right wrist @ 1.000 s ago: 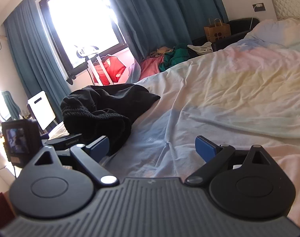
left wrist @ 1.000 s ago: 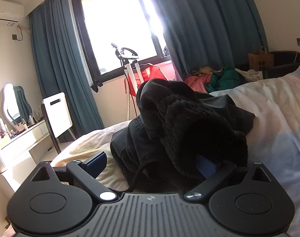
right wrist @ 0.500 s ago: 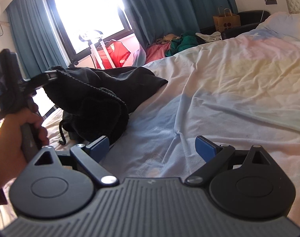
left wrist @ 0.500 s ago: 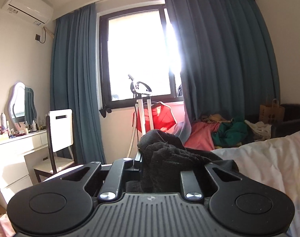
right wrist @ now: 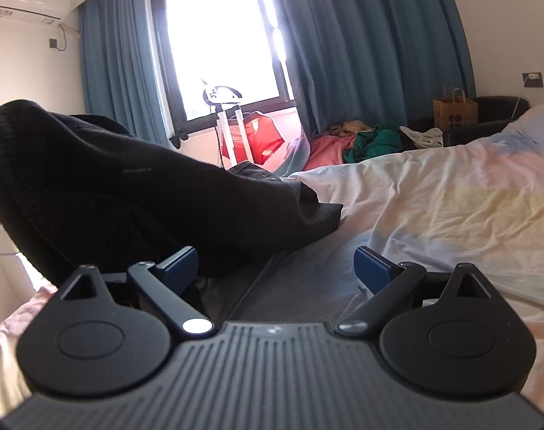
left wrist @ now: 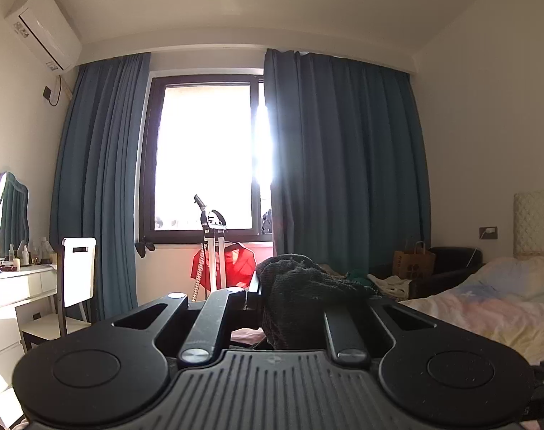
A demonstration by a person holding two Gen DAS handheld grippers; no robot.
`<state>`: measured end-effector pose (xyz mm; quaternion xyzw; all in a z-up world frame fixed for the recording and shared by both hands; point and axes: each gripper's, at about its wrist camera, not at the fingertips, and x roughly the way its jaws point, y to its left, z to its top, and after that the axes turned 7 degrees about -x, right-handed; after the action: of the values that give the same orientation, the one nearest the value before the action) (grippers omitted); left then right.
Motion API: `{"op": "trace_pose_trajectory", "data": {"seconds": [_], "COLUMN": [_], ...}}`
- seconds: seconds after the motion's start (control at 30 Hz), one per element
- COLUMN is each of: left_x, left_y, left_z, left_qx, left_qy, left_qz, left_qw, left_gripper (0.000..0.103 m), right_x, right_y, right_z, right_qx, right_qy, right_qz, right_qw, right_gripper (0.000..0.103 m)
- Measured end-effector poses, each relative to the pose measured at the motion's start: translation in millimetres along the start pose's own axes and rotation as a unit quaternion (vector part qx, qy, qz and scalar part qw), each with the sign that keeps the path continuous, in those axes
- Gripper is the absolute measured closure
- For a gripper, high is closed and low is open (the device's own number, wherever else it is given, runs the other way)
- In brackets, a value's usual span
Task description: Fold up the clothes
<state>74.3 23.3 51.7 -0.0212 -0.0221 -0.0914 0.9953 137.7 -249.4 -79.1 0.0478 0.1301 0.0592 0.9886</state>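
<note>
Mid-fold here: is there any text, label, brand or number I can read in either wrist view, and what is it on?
None reads clearly.
black garment: small pale print, too small to read.
air conditioner: sticker, blurred.
paper bag: dark round marks, no legible words.
Left gripper and right gripper: tiny unreadable emblems.

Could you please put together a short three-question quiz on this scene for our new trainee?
1. True or false: the left gripper is shut on the black knit garment.
2. The right gripper is: A) open, holding nothing; B) shut on the bed sheet; C) gripping a paper bag.
3. Fill in: the lower end of the black garment rests on the ____.

Key: 1 true; 2 A; 3 bed.
</note>
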Motion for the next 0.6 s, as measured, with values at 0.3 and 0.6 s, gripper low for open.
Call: {"op": "trace_pose_trajectory", "data": {"seconds": [0.3, 0.6], "left_x": [-23, 6], "left_y": [49, 31], "left_z": [-48, -27], "left_qx": [-0.064, -0.030], "left_qy": [0.036, 0.027], "left_qz": [0.028, 0.015], "left_qw": [0.9969, 0.9991], "left_gripper": [0.090, 0.089], "right_x": [-20, -29], "right_y": [12, 0], "right_z": [10, 17], "right_qx": [0.002, 0.038], "right_qy": [0.001, 0.027], "right_qz": [-0.016, -0.075], "right_qw": [1.000, 0.996], "right_gripper": [0.007, 0.007]}}
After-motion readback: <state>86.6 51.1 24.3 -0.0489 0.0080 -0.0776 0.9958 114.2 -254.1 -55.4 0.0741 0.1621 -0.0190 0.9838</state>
